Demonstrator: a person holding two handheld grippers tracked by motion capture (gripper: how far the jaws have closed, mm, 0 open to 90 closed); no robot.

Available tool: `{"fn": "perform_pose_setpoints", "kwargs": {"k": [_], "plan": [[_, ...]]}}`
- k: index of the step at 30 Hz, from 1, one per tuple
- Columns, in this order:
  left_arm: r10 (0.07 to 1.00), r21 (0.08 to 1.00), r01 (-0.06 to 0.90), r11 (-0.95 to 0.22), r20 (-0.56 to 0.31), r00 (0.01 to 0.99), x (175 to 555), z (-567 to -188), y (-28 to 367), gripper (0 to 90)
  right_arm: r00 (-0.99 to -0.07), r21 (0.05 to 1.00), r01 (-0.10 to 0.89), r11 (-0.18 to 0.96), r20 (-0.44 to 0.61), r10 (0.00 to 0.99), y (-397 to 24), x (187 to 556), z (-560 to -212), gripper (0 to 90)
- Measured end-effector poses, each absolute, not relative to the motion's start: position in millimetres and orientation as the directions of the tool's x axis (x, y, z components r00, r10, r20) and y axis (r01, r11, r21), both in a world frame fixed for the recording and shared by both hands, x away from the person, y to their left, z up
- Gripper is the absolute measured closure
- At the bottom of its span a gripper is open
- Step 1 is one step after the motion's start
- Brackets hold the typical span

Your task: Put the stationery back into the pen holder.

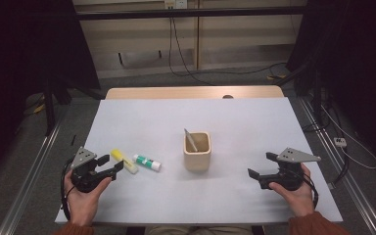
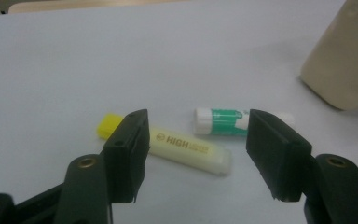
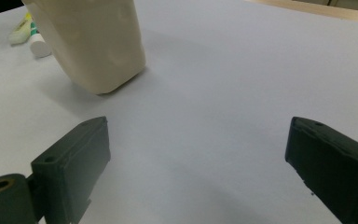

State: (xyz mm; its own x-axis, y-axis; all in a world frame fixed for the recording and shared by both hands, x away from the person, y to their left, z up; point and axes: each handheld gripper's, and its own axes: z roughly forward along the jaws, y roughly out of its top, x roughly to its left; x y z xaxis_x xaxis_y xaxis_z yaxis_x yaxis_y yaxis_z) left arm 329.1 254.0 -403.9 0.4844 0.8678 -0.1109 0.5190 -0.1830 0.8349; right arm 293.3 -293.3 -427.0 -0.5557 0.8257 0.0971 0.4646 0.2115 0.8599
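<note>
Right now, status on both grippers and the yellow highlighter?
Left gripper open, jaws astride yellow highlighter, not gripping. Right gripper open, nothing between its jaws. Glue stick beside the highlighter, not blocking.

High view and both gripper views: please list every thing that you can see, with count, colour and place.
highlighter: 1, pale yellow with a yellow cap, lying on the sheet between the left gripper's jaws, not pressed
glue stick: 1, white and green, lying just beyond the highlighter
cup: 1, beige, upright at the middle of the sheet
pen: 1, grey, leaning inside the cup
sheet: 1, pale grey, covering the table
table: 1, wooden, far edge bare
left gripper: 1, black, open
right gripper: 1, black, open, over bare sheet
hands: 2, one on each gripper
</note>
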Motion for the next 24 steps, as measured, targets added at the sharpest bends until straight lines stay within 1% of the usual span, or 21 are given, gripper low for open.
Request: {"fn": "perform_pose_setpoints", "kwargs": {"k": [2, 5, 7, 9, 11, 14, 15, 16, 18, 20, 22, 24], "plan": [[0.865, 0.824, 0.534, -0.189, -0.117, 0.487, 331, -406, 257, 44.5, -0.558, 0.859, 0.465, 0.214, 0.096, 0.824, -293, 294, -427, 6.6], [0.867, 0.818, 0.542, -0.195, -0.115, 0.484, 334, -408, 258, 45.1, -0.555, 0.857, 0.469, 0.213, 0.098, 0.826, -293, 294, -428, 6.7], [0.868, 0.814, 0.546, -0.198, -0.114, 0.484, 336, -409, 259, 47.7, -0.556, 0.857, 0.468, 0.216, 0.097, 0.825, -293, 294, -428, 6.6], [0.868, 0.818, 0.542, -0.193, -0.116, 0.484, 338, -408, 259, 47.2, -0.558, 0.856, 0.469, 0.217, 0.097, 0.824, -293, 294, -428, 6.7], [0.862, 0.814, 0.540, -0.215, -0.101, 0.497, 339, -408, 258, 47.4, -0.556, 0.856, 0.470, 0.216, 0.097, 0.825, -293, 295, -429, 6.6], [0.848, 0.808, 0.540, -0.234, -0.101, 0.519, 343, -407, 251, 52.2, -0.555, 0.856, 0.470, 0.215, 0.097, 0.826, -293, 295, -429, 6.6], [0.845, 0.807, 0.538, -0.243, -0.096, 0.526, 344, -407, 250, 52.5, -0.555, 0.856, 0.470, 0.215, 0.097, 0.826, -293, 295, -429, 6.6], [0.841, 0.805, 0.539, -0.250, -0.095, 0.533, 345, -407, 248, 52.3, -0.556, 0.856, 0.469, 0.216, 0.096, 0.826, -293, 295, -429, 6.6], [0.818, 0.799, 0.522, -0.297, -0.070, 0.571, 347, -406, 244, 47.5, -0.556, 0.856, 0.470, 0.216, 0.097, 0.825, -292, 295, -429, 6.6], [0.797, 0.787, 0.514, -0.341, -0.049, 0.602, 349, -404, 238, 47.1, -0.556, 0.855, 0.471, 0.216, 0.097, 0.825, -293, 295, -429, 6.6], [0.765, 0.779, 0.506, -0.369, -0.055, 0.642, 353, -404, 234, 46.0, -0.554, 0.854, 0.475, 0.214, 0.101, 0.826, -293, 295, -429, 6.6], [0.739, 0.765, 0.494, -0.413, -0.035, 0.672, 358, -404, 229, 42.1, -0.555, 0.853, 0.475, 0.214, 0.101, 0.826, -293, 296, -429, 6.6]]}}
